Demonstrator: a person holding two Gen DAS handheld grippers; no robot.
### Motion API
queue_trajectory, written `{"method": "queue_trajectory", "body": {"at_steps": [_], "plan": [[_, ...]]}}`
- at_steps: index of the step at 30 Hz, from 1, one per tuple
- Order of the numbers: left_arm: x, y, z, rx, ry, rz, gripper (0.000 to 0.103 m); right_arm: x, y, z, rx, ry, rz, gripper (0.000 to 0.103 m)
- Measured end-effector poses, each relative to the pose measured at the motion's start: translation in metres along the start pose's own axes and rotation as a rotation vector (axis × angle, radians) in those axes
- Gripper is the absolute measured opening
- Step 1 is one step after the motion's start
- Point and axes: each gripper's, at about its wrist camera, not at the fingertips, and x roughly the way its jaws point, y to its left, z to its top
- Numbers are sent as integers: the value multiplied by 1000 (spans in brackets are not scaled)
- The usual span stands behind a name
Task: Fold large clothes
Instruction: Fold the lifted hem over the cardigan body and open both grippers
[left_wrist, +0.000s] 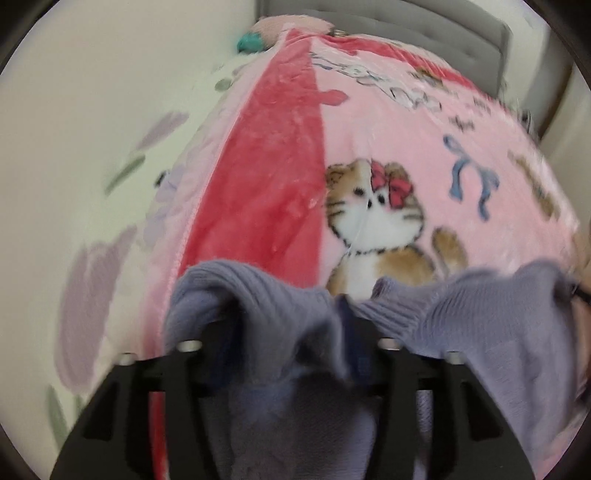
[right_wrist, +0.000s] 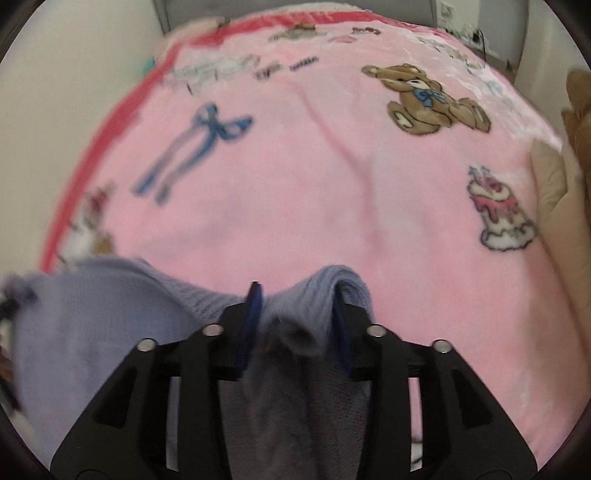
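A lavender knit sweater (left_wrist: 480, 332) lies bunched at the near edge of a pink cartoon-print blanket (left_wrist: 388, 129) spread over a bed. My left gripper (left_wrist: 284, 317) points down at it, jaws wide apart. A ribbed fold hangs over the left finger and loose cloth sags through the gap, so the fingertips are mostly hidden. In the right wrist view the sweater (right_wrist: 92, 314) spreads to the left. My right gripper (right_wrist: 295, 299) has its blue pads (right_wrist: 253, 306) parted, with a soft hump of the knit between them, not pinched flat. The blanket (right_wrist: 295, 166) stretches ahead.
A grey padded headboard (left_wrist: 406, 26) stands at the far end of the bed. A white floral sheet (left_wrist: 110, 221) shows left of the blanket, with a teal item (left_wrist: 251, 42) near the pillow. A tan plush toy (right_wrist: 576, 129) lies at the blanket's right edge.
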Motion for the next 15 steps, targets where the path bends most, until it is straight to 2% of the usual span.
{"method": "queue_trajectory", "body": {"at_steps": [1,2,3,5,8,10,12,15], "plan": [[-2,3,3,-26,1,-28,78,-9,-5,3,46,-22,48,63],[-8,8,8,-57,-6,-69,92,-16,-7,5,73,-43,77,73],[-19,13,13,-87,-38,-115,94,-29,-10,8,101,-92,98,83],[-33,15,17,-90,-79,-117,95,-50,-10,12,108,-153,148,83],[-65,12,2,7,-130,-101,95,-81,-7,7,68,-164,181,86],[-82,8,-22,83,-150,-67,95,-106,-4,-15,-8,-174,150,93],[-100,9,-68,147,-187,-18,95,-125,-7,-47,-90,-186,111,94],[-110,16,-124,200,-185,13,95,-145,-20,-102,-191,-203,57,93]]}}
